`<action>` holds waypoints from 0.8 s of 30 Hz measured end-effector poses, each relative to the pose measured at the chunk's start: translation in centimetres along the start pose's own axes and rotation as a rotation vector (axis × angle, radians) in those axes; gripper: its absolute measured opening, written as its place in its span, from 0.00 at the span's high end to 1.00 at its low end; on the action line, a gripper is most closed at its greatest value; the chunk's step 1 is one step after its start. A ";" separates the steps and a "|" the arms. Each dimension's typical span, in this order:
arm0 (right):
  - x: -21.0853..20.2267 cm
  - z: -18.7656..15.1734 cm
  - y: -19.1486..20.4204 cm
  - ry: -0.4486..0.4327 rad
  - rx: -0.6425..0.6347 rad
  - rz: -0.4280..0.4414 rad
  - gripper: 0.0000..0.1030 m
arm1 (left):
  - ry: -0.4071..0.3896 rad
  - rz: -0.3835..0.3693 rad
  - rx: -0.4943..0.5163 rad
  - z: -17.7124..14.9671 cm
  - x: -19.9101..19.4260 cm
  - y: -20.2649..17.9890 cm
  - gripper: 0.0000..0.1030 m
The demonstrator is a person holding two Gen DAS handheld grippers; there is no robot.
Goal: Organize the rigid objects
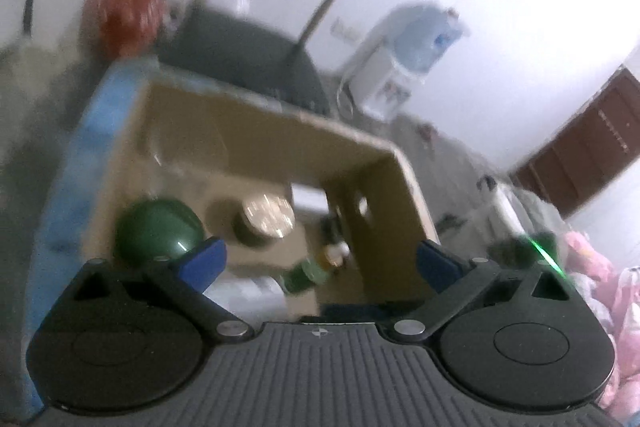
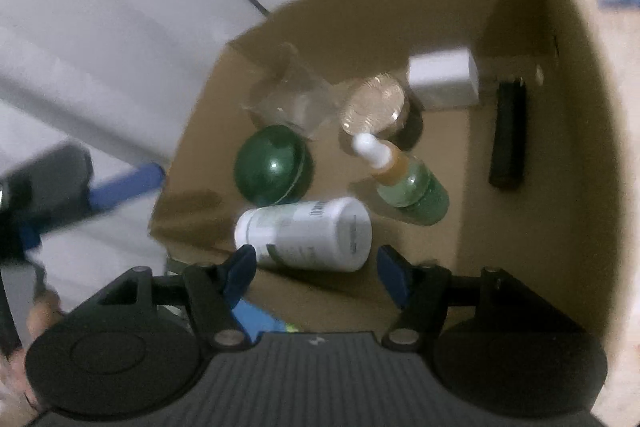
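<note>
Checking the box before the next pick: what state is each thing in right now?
Cardboard box: open at the top.
White bottle: lying on its side in the box, free of the pads.
Green dropper bottle: lying tilted in the box.
Green ball: resting on the box floor.
Gold-lidded jar: upright, lid on.
Left gripper: open, empty.
Right gripper: open, empty.

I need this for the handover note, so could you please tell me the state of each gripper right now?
Left gripper: open, holding nothing.
Right gripper: open above the white bottle, nothing held.
</note>
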State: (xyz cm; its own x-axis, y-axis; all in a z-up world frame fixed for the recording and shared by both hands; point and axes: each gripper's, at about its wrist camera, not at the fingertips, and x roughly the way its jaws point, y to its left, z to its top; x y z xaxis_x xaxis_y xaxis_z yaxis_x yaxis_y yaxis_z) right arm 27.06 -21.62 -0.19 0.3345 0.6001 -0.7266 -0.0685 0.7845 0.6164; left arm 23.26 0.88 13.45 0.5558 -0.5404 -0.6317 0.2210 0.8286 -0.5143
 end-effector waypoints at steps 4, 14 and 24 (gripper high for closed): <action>-2.5 0.5 3.9 -0.046 -0.159 -0.029 0.32 | -0.099 -0.001 0.029 -0.5 -4.5 1.0 0.00; 5.1 5.8 13.4 0.200 -0.517 -0.218 0.35 | -0.183 0.039 -0.047 -1.4 -8.9 7.1 0.00; 14.3 7.1 13.7 0.603 -0.484 -0.392 0.34 | -0.229 0.008 -0.058 -1.0 -8.3 11.6 0.00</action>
State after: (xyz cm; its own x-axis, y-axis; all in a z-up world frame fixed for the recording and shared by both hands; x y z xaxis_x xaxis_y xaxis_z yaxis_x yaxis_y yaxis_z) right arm 37.62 -3.37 -0.01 -0.1288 0.1457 -0.9809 -0.4912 0.8499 0.1907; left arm 20.37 14.83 12.17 0.7257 -0.4814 -0.4915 0.1734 0.8193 -0.5465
